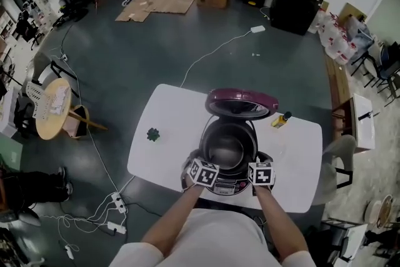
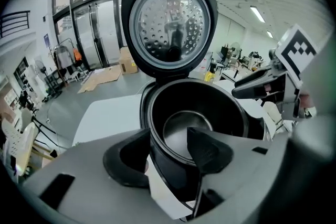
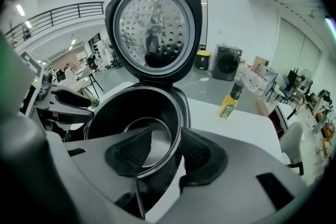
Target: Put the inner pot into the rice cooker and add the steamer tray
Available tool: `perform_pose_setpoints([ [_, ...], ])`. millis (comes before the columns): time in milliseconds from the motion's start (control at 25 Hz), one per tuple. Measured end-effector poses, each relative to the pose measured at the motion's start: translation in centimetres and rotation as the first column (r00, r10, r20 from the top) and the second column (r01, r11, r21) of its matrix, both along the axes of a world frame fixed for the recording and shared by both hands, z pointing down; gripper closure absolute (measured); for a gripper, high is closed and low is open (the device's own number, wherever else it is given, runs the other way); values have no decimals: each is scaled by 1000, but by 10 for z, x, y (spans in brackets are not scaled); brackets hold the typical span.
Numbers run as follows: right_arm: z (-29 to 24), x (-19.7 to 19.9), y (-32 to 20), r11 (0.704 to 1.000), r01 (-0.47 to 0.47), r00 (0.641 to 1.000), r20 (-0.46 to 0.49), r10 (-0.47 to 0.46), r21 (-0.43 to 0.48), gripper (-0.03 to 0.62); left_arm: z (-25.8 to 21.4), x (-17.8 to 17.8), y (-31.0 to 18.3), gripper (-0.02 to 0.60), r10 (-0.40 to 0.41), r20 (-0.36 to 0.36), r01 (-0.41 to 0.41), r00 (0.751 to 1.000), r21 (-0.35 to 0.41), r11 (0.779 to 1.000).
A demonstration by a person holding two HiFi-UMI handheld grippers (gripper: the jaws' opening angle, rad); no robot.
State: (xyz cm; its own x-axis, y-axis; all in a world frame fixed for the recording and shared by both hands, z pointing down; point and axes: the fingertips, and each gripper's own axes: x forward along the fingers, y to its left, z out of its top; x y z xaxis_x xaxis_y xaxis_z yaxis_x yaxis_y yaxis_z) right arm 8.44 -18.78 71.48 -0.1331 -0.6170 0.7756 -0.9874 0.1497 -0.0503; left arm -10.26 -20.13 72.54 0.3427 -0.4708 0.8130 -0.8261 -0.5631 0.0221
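1. The inner pot point(image 1: 226, 148) sits down inside the rice cooker point(image 1: 229, 188), its dark wall and bright metal floor showing under the raised lid point(image 1: 242, 102). That half of the job looks done.
2. The pot looks like a stiff metal shell with a smooth coated wall, probably slippery and moderately heavy. Its thin upper rim looks like the only place to hold it, pinched at two opposite points so it stays level.
3. The left gripper point(image 2: 167, 157) straddles the pot's rim on the person's left side. Its jaws are wide, one pad outside the cooker wall and one inside the pot, and neither presses.
4. The right gripper point(image 3: 167, 153) does the same on the other side. Its jaws are parted with the rim between the pads, so it is not gripping.
5. No view clearly shows a steamer tray. Such a tray would likely be light and rigid, best taken by its edge and lowered flat onto the pot's rim.
6. The cooker stands at the near edge of the white tabletop point(image 1: 169, 122), roughly midway along it.
7. A small yellow bottle point(image 1: 280, 119) stands towards the far right edge, just beside the lid. A small green object point(image 1: 153, 134) lies well apart, near the left edge.
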Motion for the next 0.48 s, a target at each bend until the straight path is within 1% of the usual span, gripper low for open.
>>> perform_pose_setpoints([
  [320,-13,-5,15,996,-67,998,-10,68,51,411,-17,12,4,350,113,-57,-111,992,36,993],
  [480,-23,3,22,992,-97,995,-6,98,78,416,-26,31,6,350,162,-78,-158,984,50,986],
])
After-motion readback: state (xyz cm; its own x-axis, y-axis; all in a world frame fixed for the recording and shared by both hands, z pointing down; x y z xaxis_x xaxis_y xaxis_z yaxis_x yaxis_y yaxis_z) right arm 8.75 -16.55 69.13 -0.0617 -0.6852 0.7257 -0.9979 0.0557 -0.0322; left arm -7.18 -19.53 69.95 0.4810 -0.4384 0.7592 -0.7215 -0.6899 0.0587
